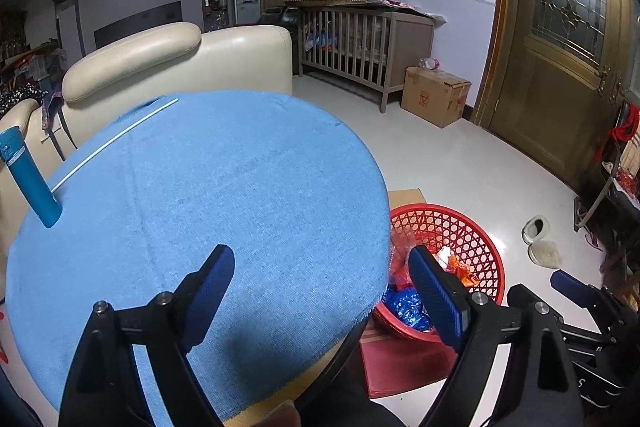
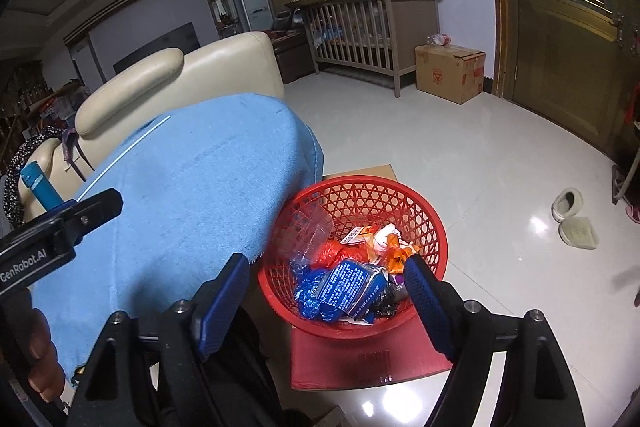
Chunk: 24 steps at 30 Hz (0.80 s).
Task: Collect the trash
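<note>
As wrappers (image 2: 348,287) fill the red basket (image 2: 434,227), I judge collection nearly done; tabletop (image 1: 224,187) shows none; left gripper (image 1: 320,291) and right gripper (image 2: 326,291) stand apart, empty.

Red lattice basket (image 2: 416,203) on the floor holds crumpled wrappers (image 2: 344,283).

1. The round table (image 1: 240,167) is covered in plain sky-blue cloth.
2. A red lattice-patterned basket (image 2: 380,195) is seen, filled with blue foil, orange and clear wrappers (image 2: 348,279).
3. A teal-blue bottle (image 1: 28,179) and a thin white straw (image 1: 116,143) are shown on the cloth.
4. The sofa (image 1: 168,59) is coloured cream.
5. Blue ribbed pads (image 1: 436,299) are carried on black gripper frames.
6. The door (image 1: 552,67) is finished in golden brown, with patterned leaded glass.
</note>
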Available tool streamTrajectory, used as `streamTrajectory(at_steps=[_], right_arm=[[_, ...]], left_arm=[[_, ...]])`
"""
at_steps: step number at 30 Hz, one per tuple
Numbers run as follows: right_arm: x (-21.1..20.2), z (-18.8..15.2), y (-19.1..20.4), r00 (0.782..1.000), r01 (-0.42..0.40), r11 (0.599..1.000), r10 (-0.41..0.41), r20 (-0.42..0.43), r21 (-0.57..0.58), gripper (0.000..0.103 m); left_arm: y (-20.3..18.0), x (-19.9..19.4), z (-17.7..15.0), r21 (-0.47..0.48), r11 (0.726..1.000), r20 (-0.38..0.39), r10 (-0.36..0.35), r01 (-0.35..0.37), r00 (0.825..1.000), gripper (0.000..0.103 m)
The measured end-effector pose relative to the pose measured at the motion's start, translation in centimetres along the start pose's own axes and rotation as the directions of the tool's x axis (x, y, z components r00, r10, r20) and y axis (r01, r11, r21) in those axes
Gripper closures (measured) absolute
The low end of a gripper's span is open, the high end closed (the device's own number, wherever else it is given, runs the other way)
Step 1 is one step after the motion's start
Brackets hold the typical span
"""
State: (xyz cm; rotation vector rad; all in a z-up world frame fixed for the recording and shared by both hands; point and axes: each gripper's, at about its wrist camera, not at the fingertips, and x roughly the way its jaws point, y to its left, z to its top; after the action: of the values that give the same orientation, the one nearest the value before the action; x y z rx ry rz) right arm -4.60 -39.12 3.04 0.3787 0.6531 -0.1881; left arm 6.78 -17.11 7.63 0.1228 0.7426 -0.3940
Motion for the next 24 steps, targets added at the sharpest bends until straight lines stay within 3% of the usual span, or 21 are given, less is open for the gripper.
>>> streamTrajectory(at_steps=[24], right_arm=[[0.46, -0.28, 0.19, 1.0, -0.003, 1.0, 0.003, -0.023, 0.003, 0.021]], left_arm=[[-0.16, 0.17, -0.58, 0.008, 1.0, -0.009, -0.03, 0.03, 1.0, 0.012]])
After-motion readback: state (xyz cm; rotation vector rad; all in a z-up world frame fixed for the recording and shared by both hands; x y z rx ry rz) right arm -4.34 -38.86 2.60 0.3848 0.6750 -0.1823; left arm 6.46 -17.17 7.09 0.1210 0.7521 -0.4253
